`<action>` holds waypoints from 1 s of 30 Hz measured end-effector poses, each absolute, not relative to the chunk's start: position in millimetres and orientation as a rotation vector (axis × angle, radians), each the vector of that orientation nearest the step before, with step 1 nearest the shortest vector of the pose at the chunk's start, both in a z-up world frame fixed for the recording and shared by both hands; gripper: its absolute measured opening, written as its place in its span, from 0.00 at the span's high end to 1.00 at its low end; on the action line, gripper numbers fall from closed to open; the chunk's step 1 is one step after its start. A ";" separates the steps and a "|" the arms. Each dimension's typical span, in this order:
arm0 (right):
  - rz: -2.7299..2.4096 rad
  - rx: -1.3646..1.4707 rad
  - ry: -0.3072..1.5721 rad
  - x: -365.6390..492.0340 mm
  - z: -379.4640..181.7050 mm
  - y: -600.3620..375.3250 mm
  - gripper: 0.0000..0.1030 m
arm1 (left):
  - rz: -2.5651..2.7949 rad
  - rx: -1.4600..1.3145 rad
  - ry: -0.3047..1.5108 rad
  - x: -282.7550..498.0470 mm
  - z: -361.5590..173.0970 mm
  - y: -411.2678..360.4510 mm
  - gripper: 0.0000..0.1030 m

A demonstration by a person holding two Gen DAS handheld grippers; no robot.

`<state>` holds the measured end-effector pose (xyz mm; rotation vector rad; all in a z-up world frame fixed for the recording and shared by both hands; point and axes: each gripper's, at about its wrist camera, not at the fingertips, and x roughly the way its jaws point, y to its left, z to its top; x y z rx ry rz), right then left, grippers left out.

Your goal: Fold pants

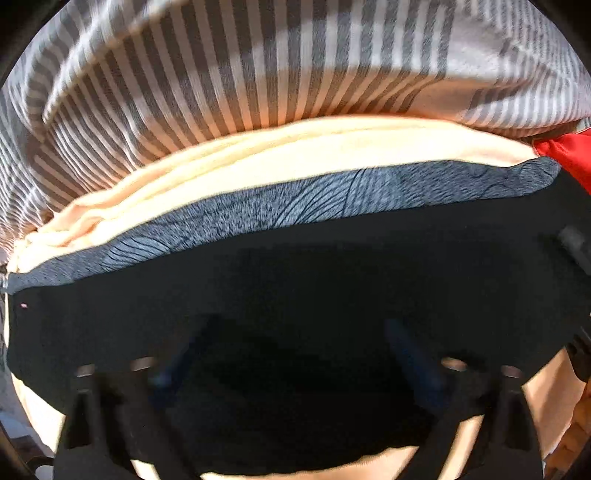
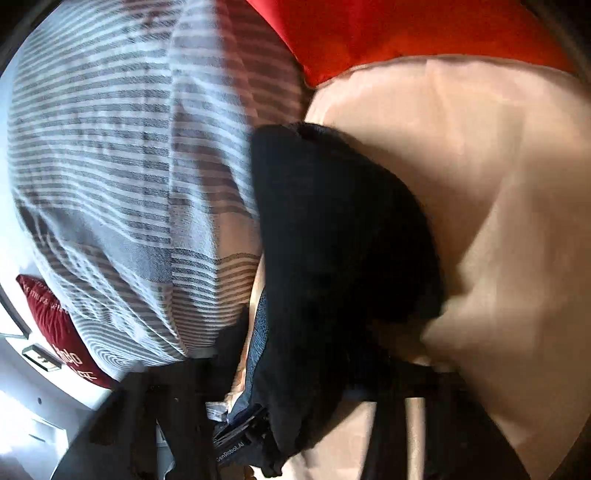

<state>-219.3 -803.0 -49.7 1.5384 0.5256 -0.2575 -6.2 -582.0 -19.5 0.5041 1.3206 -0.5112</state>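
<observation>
The black pants (image 1: 295,280) lie across the cream sheet (image 1: 258,162), with a grey patterned band (image 1: 280,214) along their far edge. My left gripper (image 1: 295,354) sits right over the black cloth; its fingers (image 1: 417,354) are wide apart and dark against the fabric. In the right wrist view the black pants (image 2: 340,236) lie bunched and partly folded over on the cream sheet (image 2: 480,184). My right gripper (image 2: 295,387) is low over them, with cloth lying between its jaws. Whether it grips is hidden.
A grey-and-white striped duvet (image 1: 207,74) is heaped behind the pants and shows in the right wrist view (image 2: 110,166) too. A red cushion (image 2: 406,29) lies at the sheet's far side, a dark red printed pillow (image 2: 59,328) beside the duvet. The other gripper's body (image 2: 236,439) is close.
</observation>
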 end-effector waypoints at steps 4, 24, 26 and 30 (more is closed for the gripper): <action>-0.292 1.501 0.570 -233.4 -39.0 -794.5 0.79 | -0.514 0.530 1.303 -7.1 -13.0 -584.8 0.19; -0.284 1.462 0.575 -208.2 -29.5 -807.1 0.88 | -0.516 0.400 1.313 22.2 3.5 -623.8 0.66; -0.260 1.429 0.576 -206.3 -19.0 -804.9 0.88 | -0.495 0.366 1.341 32.1 -10.2 -629.6 0.66; -0.224 1.347 0.588 -193.0 2.7 -798.6 0.88 | -0.520 0.506 1.168 12.6 -26.0 -644.4 0.66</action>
